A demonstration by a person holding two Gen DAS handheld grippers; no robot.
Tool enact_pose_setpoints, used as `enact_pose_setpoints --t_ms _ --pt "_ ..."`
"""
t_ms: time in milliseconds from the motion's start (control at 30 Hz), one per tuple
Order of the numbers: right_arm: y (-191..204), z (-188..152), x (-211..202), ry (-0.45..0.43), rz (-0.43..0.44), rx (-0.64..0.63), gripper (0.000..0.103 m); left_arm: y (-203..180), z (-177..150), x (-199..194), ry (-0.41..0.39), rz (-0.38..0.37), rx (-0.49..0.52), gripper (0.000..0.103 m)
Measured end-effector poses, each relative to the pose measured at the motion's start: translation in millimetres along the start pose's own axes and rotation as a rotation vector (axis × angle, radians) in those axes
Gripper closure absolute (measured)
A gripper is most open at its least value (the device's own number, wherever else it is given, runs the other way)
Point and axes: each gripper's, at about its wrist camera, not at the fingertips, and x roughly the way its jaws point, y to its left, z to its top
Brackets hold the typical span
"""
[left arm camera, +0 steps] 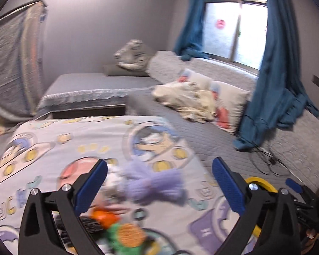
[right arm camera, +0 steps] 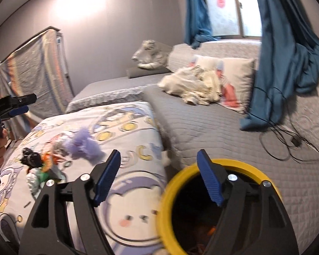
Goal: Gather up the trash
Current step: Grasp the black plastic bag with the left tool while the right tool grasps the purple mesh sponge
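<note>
With both the left claw (left arm camera: 159, 182) and right claw (right arm camera: 159, 176) spread wide and empty, a pick-up is judged pending: the purple tuft (left arm camera: 153, 182) must be closed on, then carried to the yellow-rimmed bin (right arm camera: 170, 191).

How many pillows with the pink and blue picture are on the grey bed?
2. Both lean side by side against the padded back under the window: one nearer the blue curtain, pillow, the other behind the crumpled cream cloth, which may hide more.
</note>
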Motion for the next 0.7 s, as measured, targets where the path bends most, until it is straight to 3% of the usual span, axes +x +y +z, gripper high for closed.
enact_pose_setpoints --t_ms 167,367,567,700 --pt "39.2 3.8 14.4 0.009 0.068 -0.045 0.024 56.7 -9.4 -11.9 0.018 0.063 -0.082 0.008" --pt "84.5 -1.5 30.8 0.039 0.155 -0.102 0.019 92.1 -29.1 -19.9 0.039 0.136 -0.027 0.008" --pt "125.0 -14.0 46.4 0.092 0.225 -0.157 0.019 112.6 -50.9 -27.9 0.046 0.14 0.015 0.008" --pt "143.8 -23.2 54.7 0.121 0.257 -0.193 0.019 128.2 -65.7 -27.0 0.082 0.101 -0.033 0.008"
